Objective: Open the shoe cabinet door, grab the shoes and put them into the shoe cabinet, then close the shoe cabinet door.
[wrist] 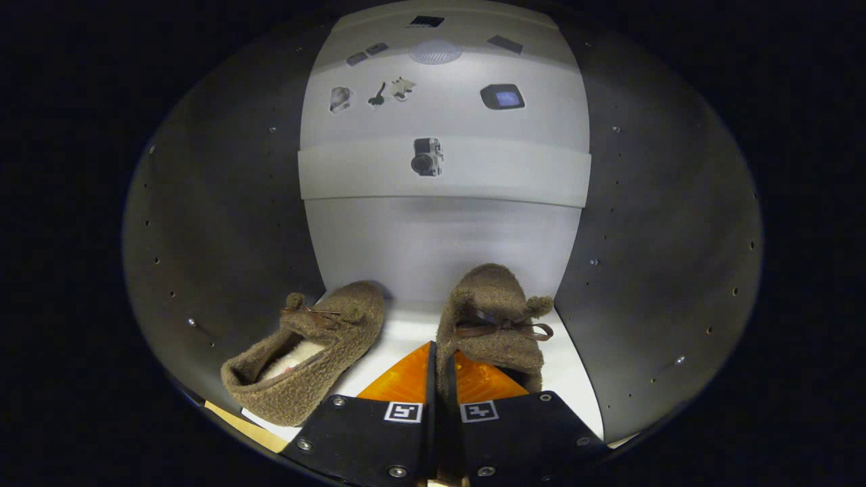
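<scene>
Two brown fuzzy shoes with small bows stand inside the shoe cabinet on its white floor (406, 331). The left shoe (304, 358) lies angled, its opening facing me, just ahead and left of my fingers. The right shoe (494, 318) points toward the back wall. My gripper (441, 379) is closed to a narrow slit, and the rim of the right shoe's side runs down between the two fingers, pinched there. The shoe's heel part is hidden behind the right finger.
Dark side walls (223, 223) with rows of small holes close in on the left and on the right (663, 237). A pale back panel (440, 243) with small stickers rises beyond the shoes, and a white band (507, 176) crosses it. A tan edge (250, 426) shows at the cabinet's front left.
</scene>
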The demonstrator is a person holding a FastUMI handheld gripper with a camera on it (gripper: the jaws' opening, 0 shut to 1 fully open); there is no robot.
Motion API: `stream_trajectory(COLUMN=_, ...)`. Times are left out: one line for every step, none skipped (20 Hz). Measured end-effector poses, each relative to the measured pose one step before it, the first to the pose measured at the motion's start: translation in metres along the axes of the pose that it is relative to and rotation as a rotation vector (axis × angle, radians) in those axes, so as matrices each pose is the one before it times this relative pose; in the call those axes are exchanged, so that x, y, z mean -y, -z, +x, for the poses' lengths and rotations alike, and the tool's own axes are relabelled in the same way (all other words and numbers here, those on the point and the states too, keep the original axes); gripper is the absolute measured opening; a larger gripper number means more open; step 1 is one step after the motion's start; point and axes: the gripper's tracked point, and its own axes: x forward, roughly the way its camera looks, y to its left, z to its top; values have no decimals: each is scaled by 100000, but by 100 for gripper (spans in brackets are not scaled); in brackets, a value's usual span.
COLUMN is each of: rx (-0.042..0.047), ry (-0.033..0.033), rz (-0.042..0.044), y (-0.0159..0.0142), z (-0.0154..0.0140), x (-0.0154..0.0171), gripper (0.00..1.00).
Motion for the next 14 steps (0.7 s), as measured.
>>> stream_trajectory(rx=-1359, ry=-63, rz=1347, y=225, z=390, x=85, gripper=6)
stream_trajectory(rx=-1935, ry=-402, rz=1519, y=329, z=531, x=-5, gripper=7)
stream_trajectory(rx=-1527, ry=-1406, rz=2419, y=242, z=277, x=-169, gripper=9)
stream_trajectory(rx=-2017, ry=-2169, rz=2337, y=296, z=185, x=-278, gripper=12)
stream_trajectory(rx=314, ry=-1157, rz=1698, y=-166, z=-138, x=-37, gripper=16)
stream_trajectory(rx=1014, ry=330, rz=608, y=-219, z=-73, x=103, gripper=17)
stream_trajectory(rx=520, ry=546, rz=-172, y=-154, z=-112, x=74, gripper=17)
stream_trajectory(rx=-32, ry=756, rz=-783, y=39, z=-10, x=4, gripper=18)
stream_trajectory(rx=-548, ry=83, rz=-467, y=102, z=-185, x=-32, gripper=18)
stream_trajectory(rx=541, ry=-78, rz=-157, y=-3, z=-401, x=-170, gripper=19)
stream_trajectory(rx=529, ry=562, rz=-406, y=10, z=-517, x=-6, gripper=19)
stream_trajectory(rx=851, ry=304, rz=-482, y=-99, z=-609, x=-73, gripper=19)
stream_trajectory(rx=681, ry=577, rz=-725, y=-104, z=-661, x=15, gripper=19)
stream_trajectory(rx=499, ry=689, rz=-738, y=-85, z=-547, x=-4, gripper=19)
